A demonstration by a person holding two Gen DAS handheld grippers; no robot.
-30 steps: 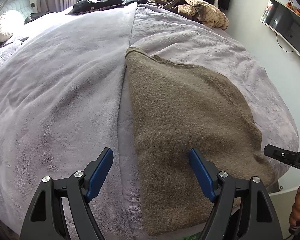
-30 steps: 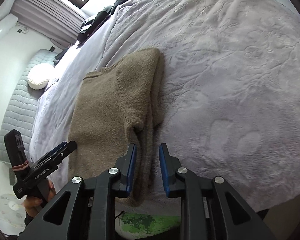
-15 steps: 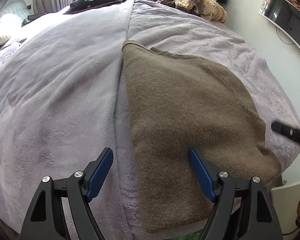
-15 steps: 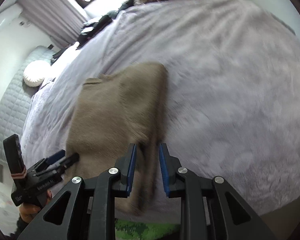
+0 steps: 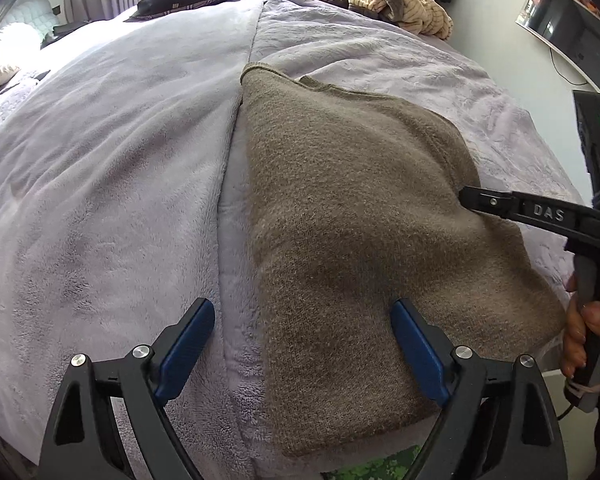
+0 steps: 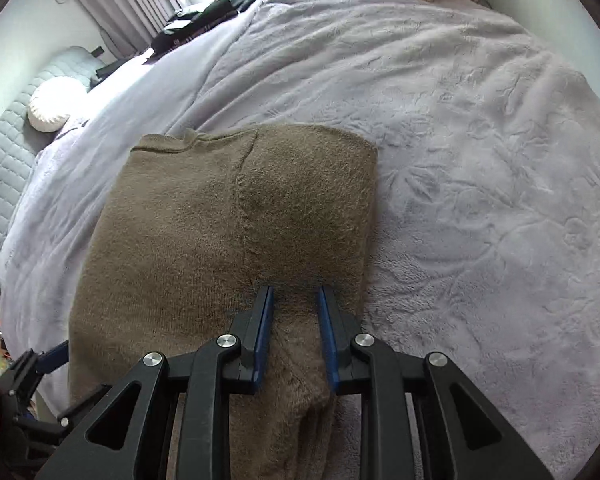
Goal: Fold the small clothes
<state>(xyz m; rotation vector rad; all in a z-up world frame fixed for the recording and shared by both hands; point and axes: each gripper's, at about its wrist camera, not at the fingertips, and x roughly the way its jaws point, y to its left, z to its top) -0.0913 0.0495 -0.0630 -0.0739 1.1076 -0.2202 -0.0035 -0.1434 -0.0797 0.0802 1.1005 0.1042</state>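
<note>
From the left wrist, the brown sweater [image 5: 352,240] lay folded on the lilac blanket [image 5: 108,184] at the near edge of the bed, its left side along the blanket's seam. The left tongs [image 5: 300,348] had just been spreading and stood wide apart above the sweater's near-left corner, nothing between them. The right tongs [image 5: 466,198] reached in over the sweater's right edge, a hand [image 5: 584,336] on their handle. A heap of clothes [image 5: 396,4] sat at the far end.

From the right wrist, the right tongs [image 6: 294,300] stood slightly apart astride a fold of the sweater [image 6: 204,232]; whether they pinched it I could not tell.
</note>
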